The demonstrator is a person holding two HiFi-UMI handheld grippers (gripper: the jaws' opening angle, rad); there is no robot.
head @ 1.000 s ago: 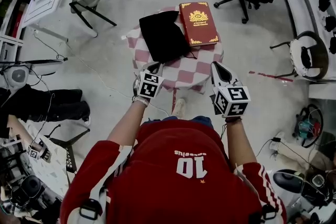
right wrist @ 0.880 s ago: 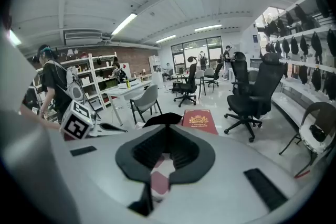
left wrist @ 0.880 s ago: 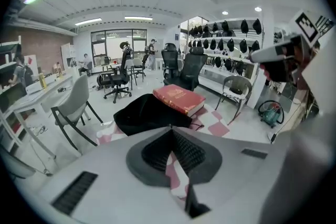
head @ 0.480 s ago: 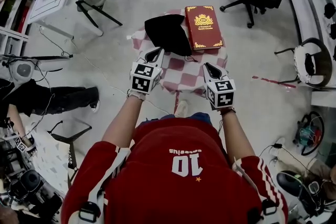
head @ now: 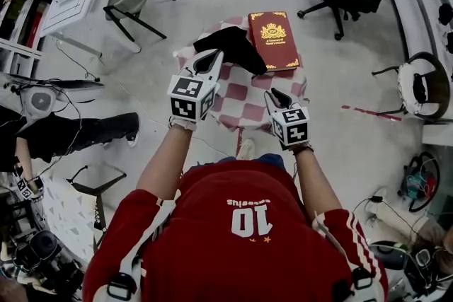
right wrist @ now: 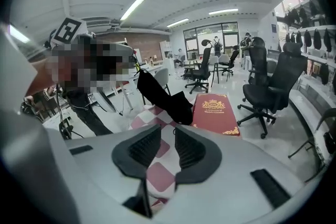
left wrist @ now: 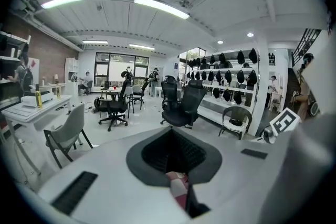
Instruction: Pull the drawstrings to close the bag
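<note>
Your left tool (head: 212, 56) now sits higher, clenched on the bag (head: 237, 46). Steer your right tool (head: 274, 95), jaws just opening and empty, onto a drawstring (right wrist: 174, 130).

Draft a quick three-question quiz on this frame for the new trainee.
1. In the head view, on which side of the black bag does the red book lie?
2. True or false: the book lies on the floor.
3. The right tongs are: A) apart and empty; B) shut on the book; C) shut on the bag.
Key: 1, the right. 2, false: it lies on the checkered table. 3, A: the jaws have just been opening, with nothing between them.
</note>
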